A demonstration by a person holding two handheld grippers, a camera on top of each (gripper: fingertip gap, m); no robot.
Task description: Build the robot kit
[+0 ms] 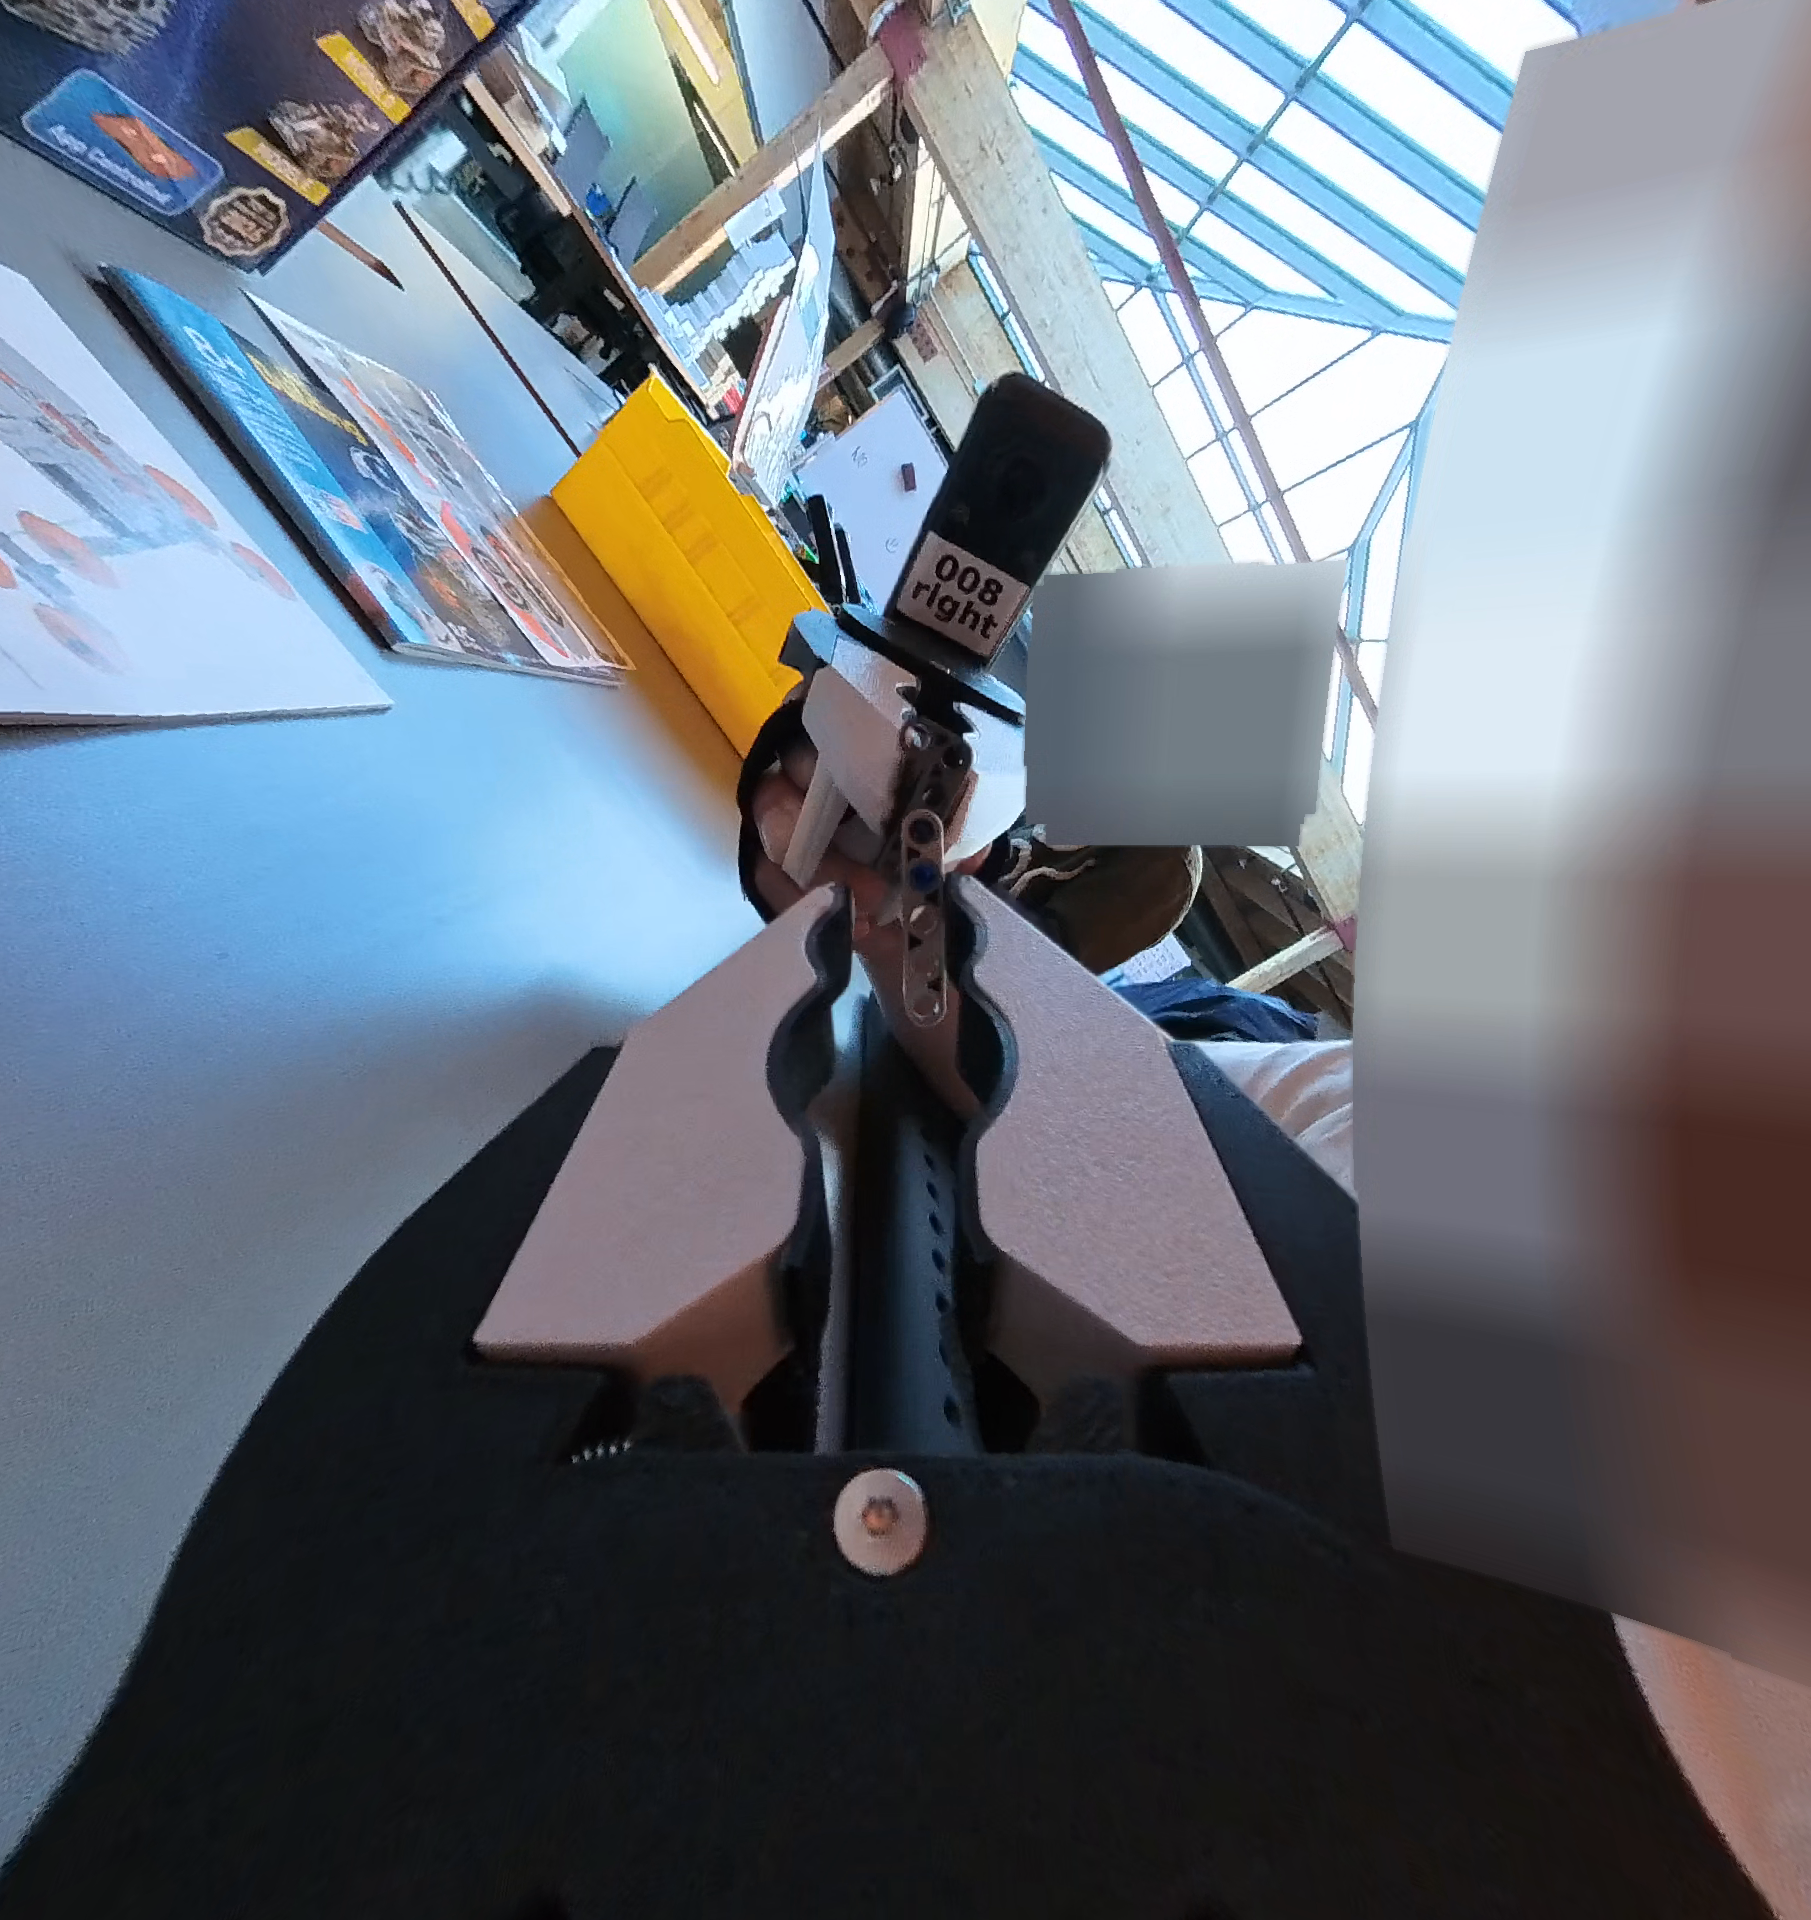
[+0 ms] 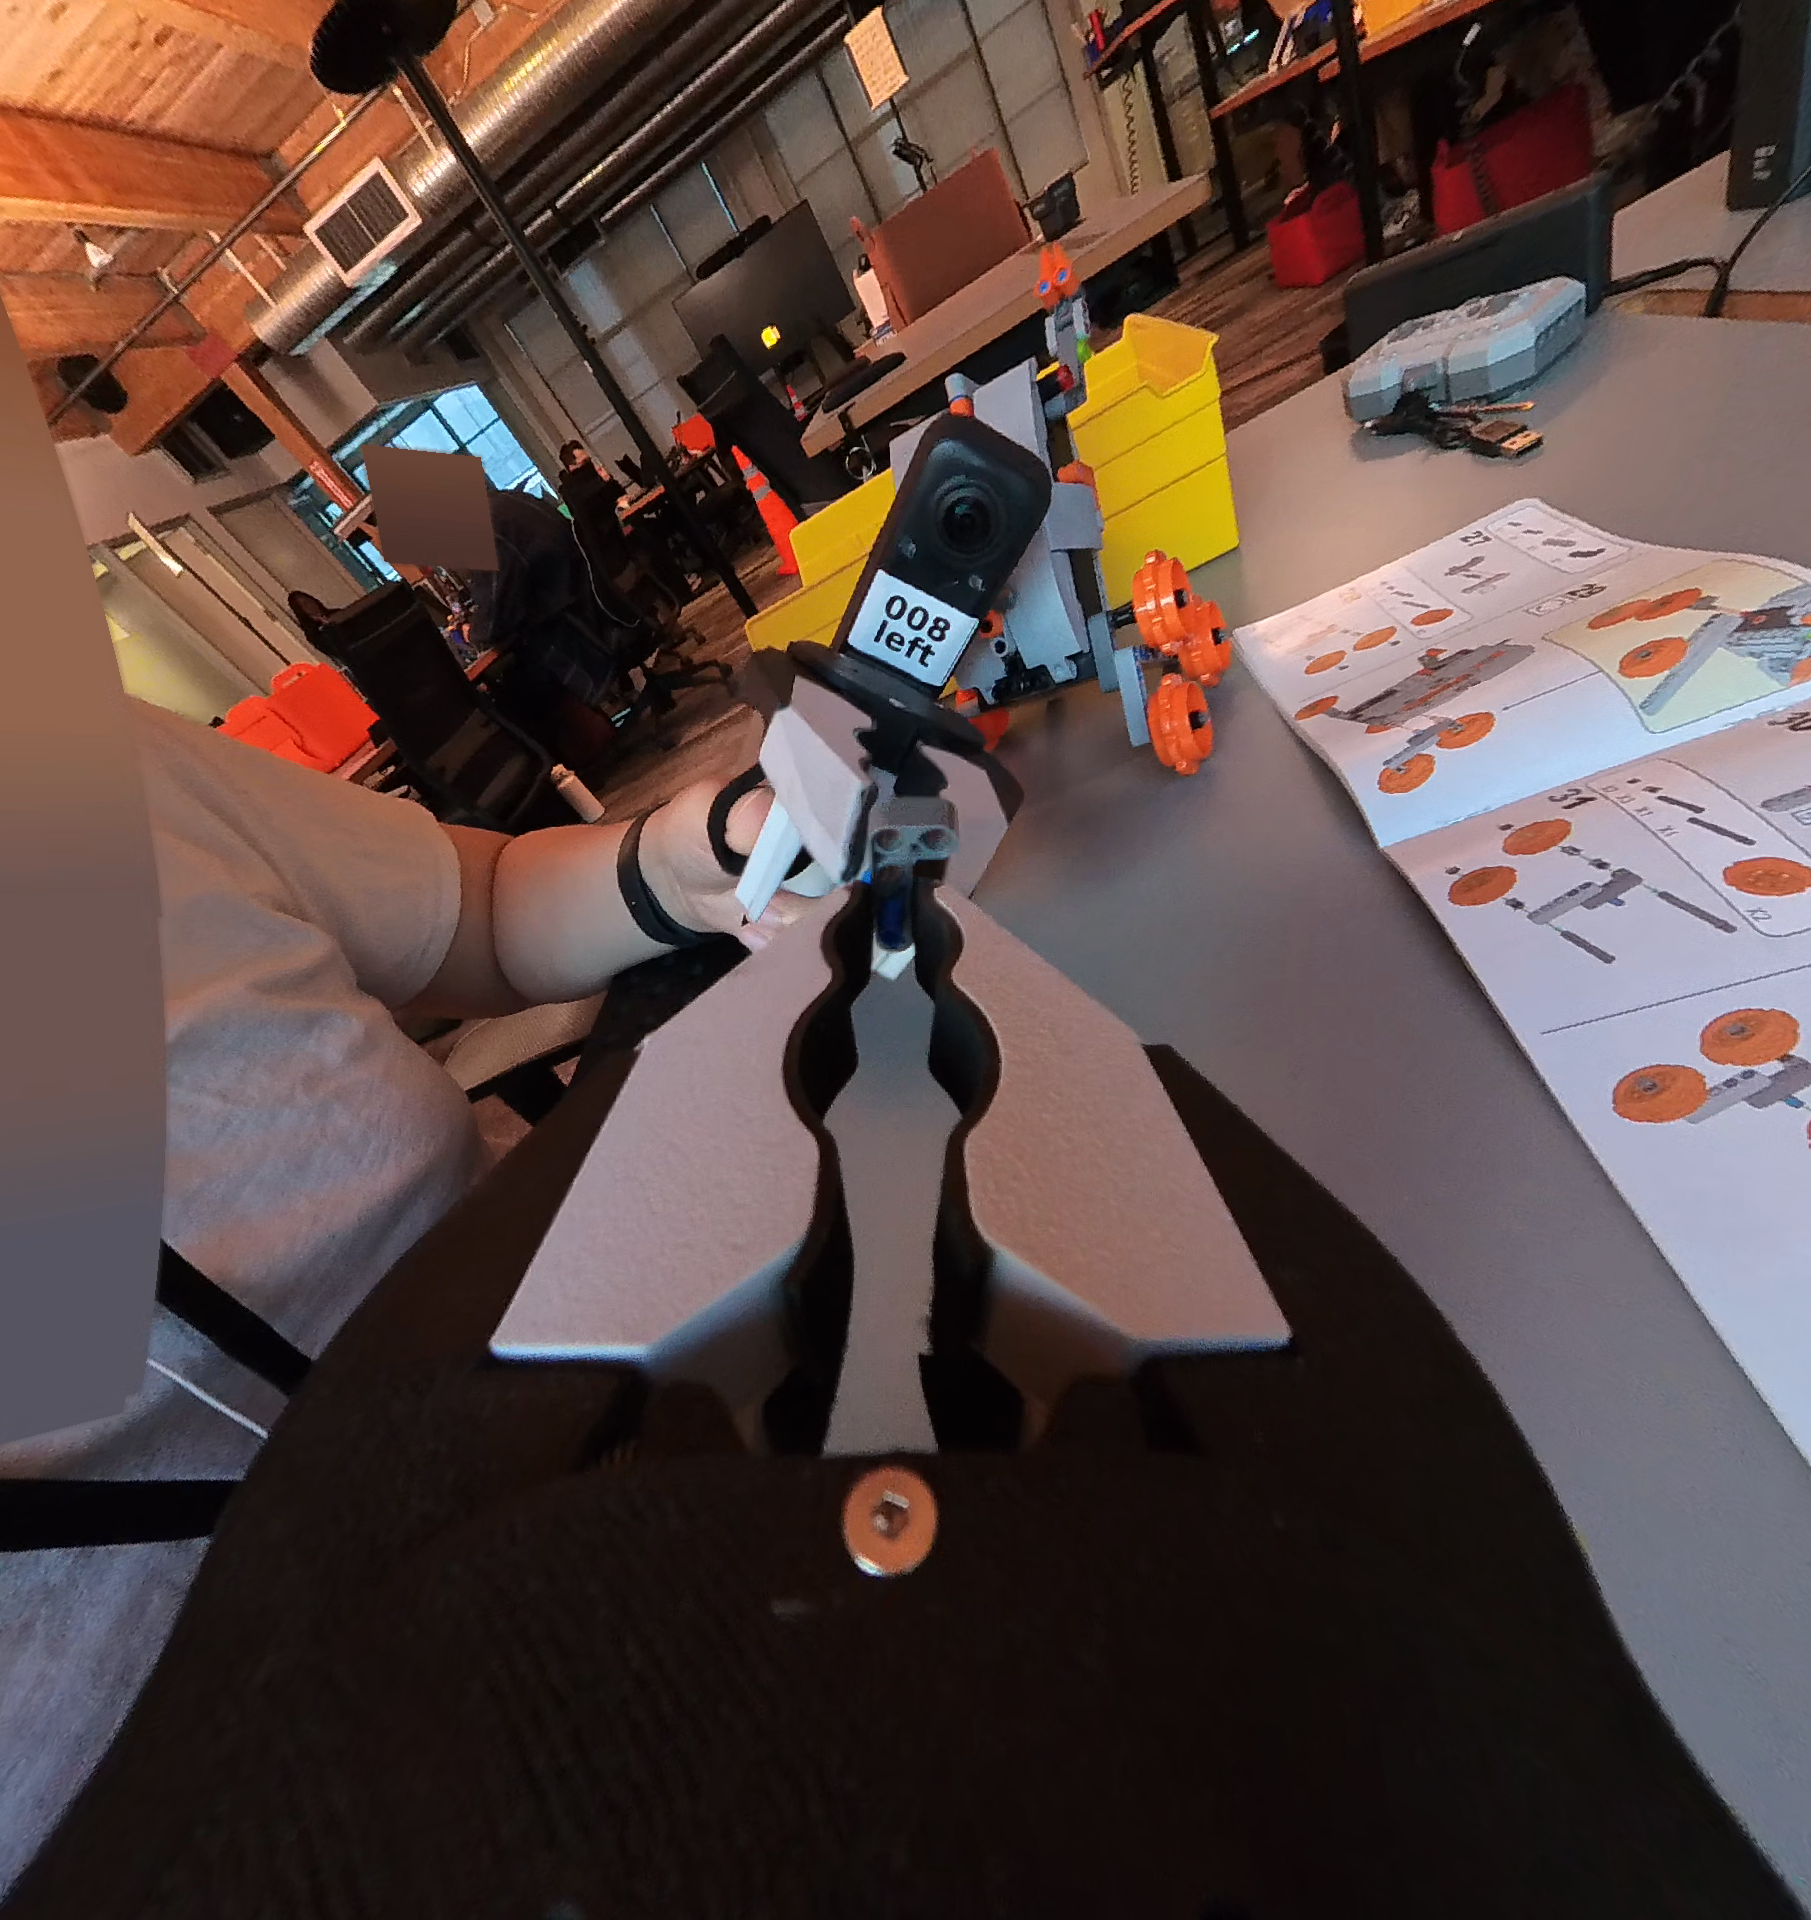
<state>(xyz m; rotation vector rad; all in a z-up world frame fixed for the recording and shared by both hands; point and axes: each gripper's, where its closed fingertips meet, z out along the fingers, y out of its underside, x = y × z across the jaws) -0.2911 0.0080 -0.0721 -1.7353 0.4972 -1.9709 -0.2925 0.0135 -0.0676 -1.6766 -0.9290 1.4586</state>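
Grey holed beam (image 1: 922, 935) lengthwise between both tools (image 1: 896, 904) (image 2: 896, 914), each pinching one end

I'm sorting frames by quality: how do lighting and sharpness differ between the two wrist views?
Left wrist view: bluish cast, blown-out skylight, the grey beam between the fingers sharp. Right wrist view: warm orange cast, instruction booklet sharp; wide-angle bending in both.

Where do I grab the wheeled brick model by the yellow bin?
Take the wheeled brick model by its grey frame, above the orange wheels, coming from above: the wheels would probably spin, and the yellow bin crowds its back. The left gripper and right gripper are both shut on the small beam piece.
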